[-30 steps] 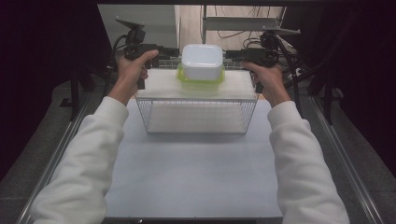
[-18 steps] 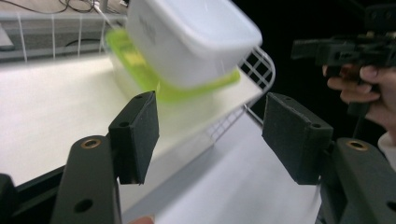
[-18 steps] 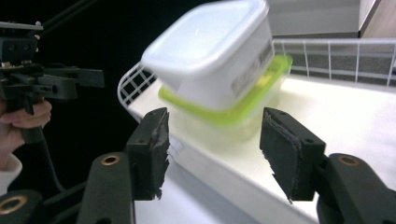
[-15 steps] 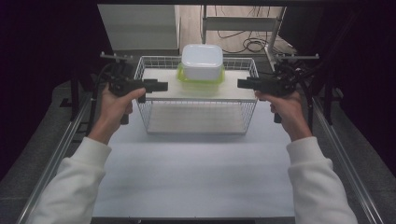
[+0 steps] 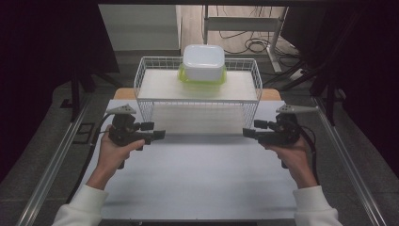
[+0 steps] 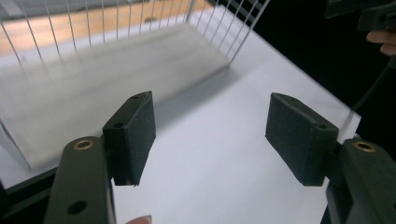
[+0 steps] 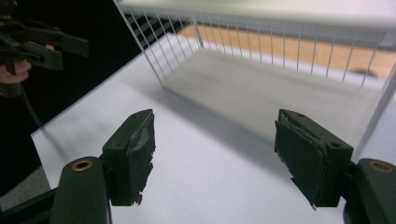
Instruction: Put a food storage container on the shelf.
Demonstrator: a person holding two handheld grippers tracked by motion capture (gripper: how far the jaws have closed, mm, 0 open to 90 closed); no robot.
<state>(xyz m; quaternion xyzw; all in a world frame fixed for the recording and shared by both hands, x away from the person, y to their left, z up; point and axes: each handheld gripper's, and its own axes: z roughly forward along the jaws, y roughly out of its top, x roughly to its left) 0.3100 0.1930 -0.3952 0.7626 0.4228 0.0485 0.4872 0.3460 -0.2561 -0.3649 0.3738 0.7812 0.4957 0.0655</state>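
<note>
A white plastic container [image 5: 203, 61] rests upside down on its green lid [image 5: 201, 81], on top of a white wire rack [image 5: 197, 100] at the back of the table. My left gripper [image 5: 154, 130] hovers over the white table in front of the rack's left corner. It is open with nothing between its pads [image 6: 133, 130]. My right gripper [image 5: 253, 128] hovers in front of the rack's right corner, also open and empty, with worn pads [image 7: 306, 161]. The two grippers point toward each other, and both are well clear of the container.
The white tabletop [image 5: 202, 174] stretches in front of the rack toward the person. A white board lies under the rack [image 6: 107, 79]. Metal rails [image 5: 56, 160] run along both table sides. Dark floor and cables lie beyond the table.
Both hands have drawn back from the top of the rack beside the container to the table in front of it. The container has stayed in place on the rack.
</note>
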